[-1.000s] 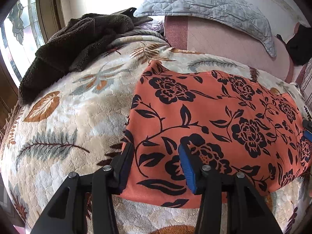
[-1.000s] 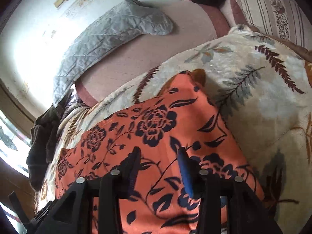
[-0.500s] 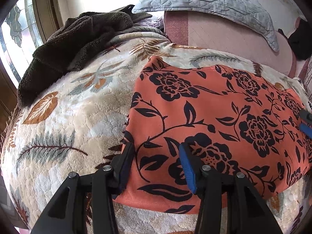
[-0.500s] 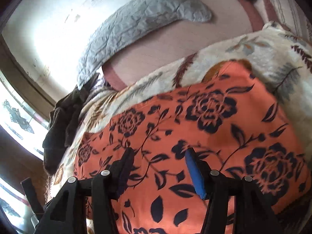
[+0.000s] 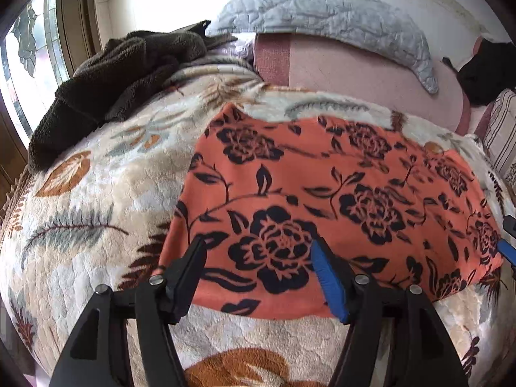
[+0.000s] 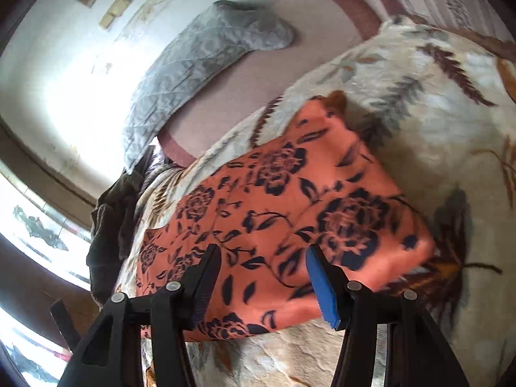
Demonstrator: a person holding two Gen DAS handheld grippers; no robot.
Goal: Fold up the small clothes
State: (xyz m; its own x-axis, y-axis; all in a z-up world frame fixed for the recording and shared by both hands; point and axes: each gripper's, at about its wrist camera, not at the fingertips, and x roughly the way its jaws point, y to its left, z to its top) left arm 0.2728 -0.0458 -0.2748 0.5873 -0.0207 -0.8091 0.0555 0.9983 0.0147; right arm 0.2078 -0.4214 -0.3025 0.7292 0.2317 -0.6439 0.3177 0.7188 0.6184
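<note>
An orange cloth with black flowers (image 5: 322,200) lies flat as a folded rectangle on the leaf-patterned bed cover (image 5: 96,193). It also shows in the right wrist view (image 6: 290,213). My left gripper (image 5: 258,258) is open and empty, held above the cloth's near left part. My right gripper (image 6: 262,261) is open and empty, held above the cloth's near edge. The right gripper's blue fingertip (image 5: 508,250) shows at the far right of the left wrist view.
A dark brown fleece heap (image 5: 122,74) lies at the back left by the window. A grey quilted pillow (image 5: 322,16) rests on a pink cushion (image 5: 354,71) at the back. A striped pillow (image 5: 503,129) is at the right.
Both grippers have pulled back toward the near edge and risen off the cloth. The right gripper swung, so more of the cloth and bed cover shows. The cloth lies still.
</note>
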